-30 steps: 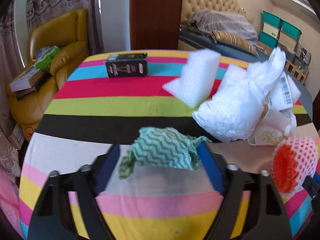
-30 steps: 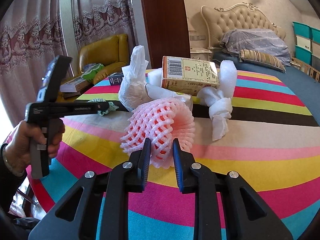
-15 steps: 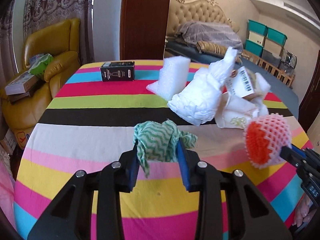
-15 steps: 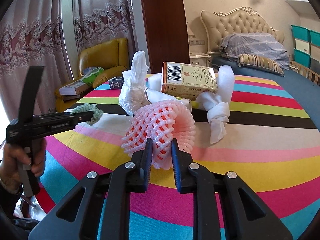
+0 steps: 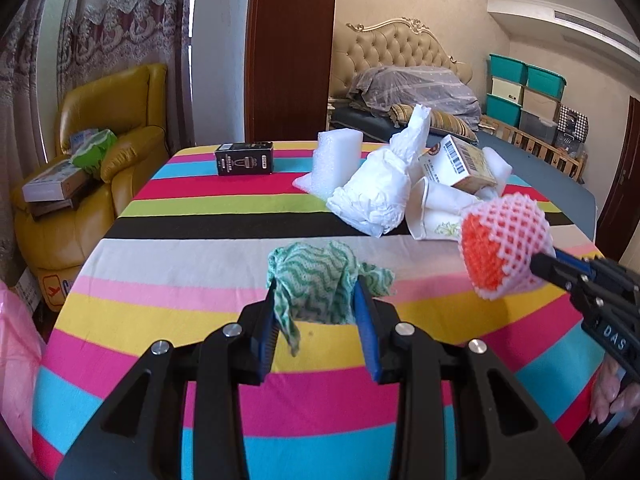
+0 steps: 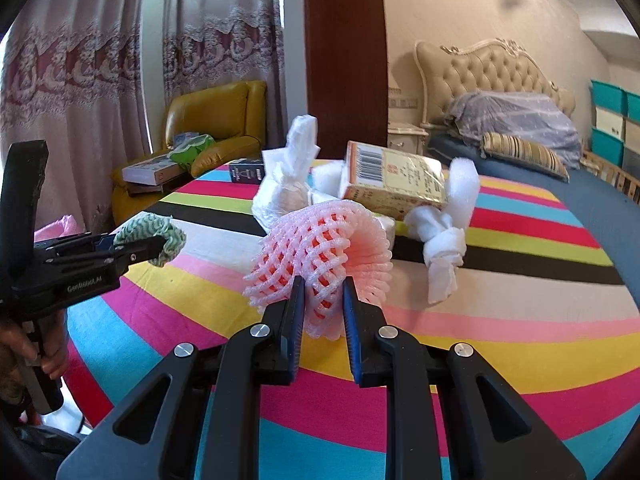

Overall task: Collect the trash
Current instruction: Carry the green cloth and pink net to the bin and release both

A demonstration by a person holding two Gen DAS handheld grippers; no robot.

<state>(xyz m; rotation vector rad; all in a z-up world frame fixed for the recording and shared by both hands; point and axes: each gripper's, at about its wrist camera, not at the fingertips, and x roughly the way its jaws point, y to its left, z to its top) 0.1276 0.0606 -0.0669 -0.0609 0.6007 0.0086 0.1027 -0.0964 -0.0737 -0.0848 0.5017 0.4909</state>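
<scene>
- The left gripper (image 5: 314, 308) is clamped on a green-and-white cloth (image 5: 316, 276), which bunches between the blue pads and is lifted clear of the striped tablecloth (image 5: 192, 264).
- One tail of the cloth hangs down past the left pad.
- In the right view the same gripper (image 6: 160, 246) comes in from the left edge, with the cloth (image 6: 154, 234) wadded at its tip and a hand (image 6: 44, 354) around the handle.
- The right gripper (image 6: 323, 300) is closed on a pink foam net (image 6: 320, 240), pinching its near edge; the rest of the net fans out above the cloth-covered table.
- From the left camera the net (image 5: 502, 240) shows at the right, held up at the tip of the right gripper (image 5: 538, 264).
- Farther back on the table lies a pile: a white bag (image 5: 380, 196), a paper cup (image 5: 434, 216), a barcoded box (image 5: 460, 164) and white foam (image 5: 336, 160).
- A knotted white wrap (image 6: 444, 236) lies beside the box (image 6: 394, 180).
- A black box (image 5: 245, 158) stands alone near the far edge.
</scene>
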